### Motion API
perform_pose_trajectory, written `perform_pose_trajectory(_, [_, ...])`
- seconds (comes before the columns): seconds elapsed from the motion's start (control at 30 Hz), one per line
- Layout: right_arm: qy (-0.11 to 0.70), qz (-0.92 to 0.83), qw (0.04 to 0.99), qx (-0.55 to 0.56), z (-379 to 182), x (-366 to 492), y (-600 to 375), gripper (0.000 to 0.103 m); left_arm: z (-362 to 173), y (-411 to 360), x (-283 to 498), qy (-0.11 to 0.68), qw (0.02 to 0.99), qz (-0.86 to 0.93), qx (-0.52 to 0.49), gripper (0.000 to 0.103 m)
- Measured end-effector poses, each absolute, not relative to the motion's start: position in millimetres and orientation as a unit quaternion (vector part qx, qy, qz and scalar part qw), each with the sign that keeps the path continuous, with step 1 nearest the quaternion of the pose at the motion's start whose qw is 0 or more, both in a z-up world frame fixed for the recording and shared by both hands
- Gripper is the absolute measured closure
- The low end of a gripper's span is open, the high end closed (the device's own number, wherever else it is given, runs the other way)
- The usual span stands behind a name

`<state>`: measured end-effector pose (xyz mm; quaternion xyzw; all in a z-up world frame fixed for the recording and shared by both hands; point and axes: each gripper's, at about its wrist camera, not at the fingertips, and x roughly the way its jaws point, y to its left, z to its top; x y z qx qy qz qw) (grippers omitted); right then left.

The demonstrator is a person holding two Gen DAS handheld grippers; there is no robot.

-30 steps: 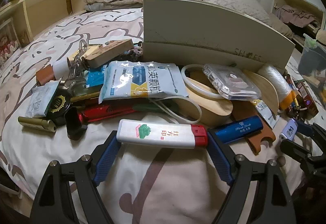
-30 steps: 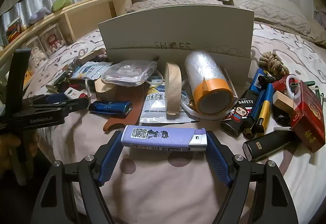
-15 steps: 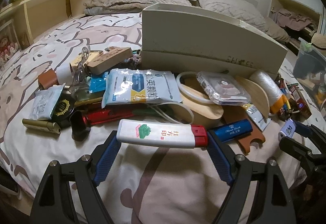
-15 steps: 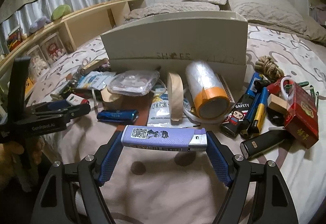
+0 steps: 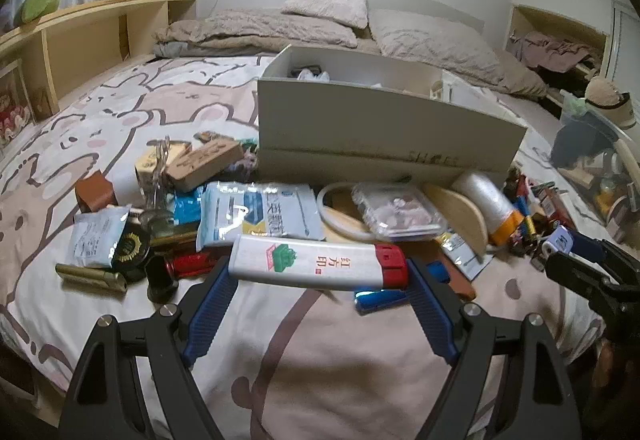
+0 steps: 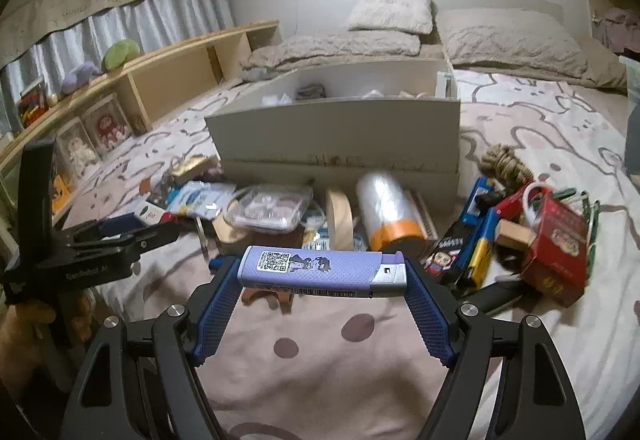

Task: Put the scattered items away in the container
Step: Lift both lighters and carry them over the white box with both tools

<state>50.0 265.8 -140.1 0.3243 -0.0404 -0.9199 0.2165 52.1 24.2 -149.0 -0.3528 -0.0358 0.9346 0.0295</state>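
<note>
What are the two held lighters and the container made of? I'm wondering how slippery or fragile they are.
White lighter: smooth glossy plastic, red cap, printed label. Purple lighter: plastic with a dotted, grippy texture and a silvery, probably metal, head. Container: matte off-white board, likely painted wood or stiff card; scuffed along its seam.

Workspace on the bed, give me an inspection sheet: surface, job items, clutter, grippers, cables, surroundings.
Surface: bed cover with a cartoon print, littered along the near edge.
Job's things: white-and-red lighter and purple lighter, each held clear of the cover; open white box, a few things already inside.
Clutter: plastic film roll, clear clamshell pack, red carton, blue-and-white pouch, wooden block, brass tube.
Grippers: left gripper shut end to end on the white-and-red lighter; right gripper likewise on the purple lighter.
Cables: white cord loop beside the clamshell pack.
Surroundings: pillows, wooden shelf, curtains.
</note>
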Motion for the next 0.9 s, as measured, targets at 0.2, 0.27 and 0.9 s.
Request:
perform_pose_trajectory(0.2, [-0.041,-0.928,0.210,0.304,-121.3,53.8,270.7,0.023,-134.0,24.9,53.3,-0.037,0.038,0.940,-0.337,0.019])
perform_pose_trajectory(0.27, [-0.042,-0.931,0.208,0.296,-115.4,54.4,272.2,0.023,-129.0,23.5,52.9,-0.037,0.041,0.941,-0.333,0.019])
perform_pose_trajectory(0.9, [-0.069,-0.946,0.209,0.239,-66.9,11.2,273.0,0.023,-67.6,27.6,7.8,-0.056,0.056,0.958,-0.276,0.019])
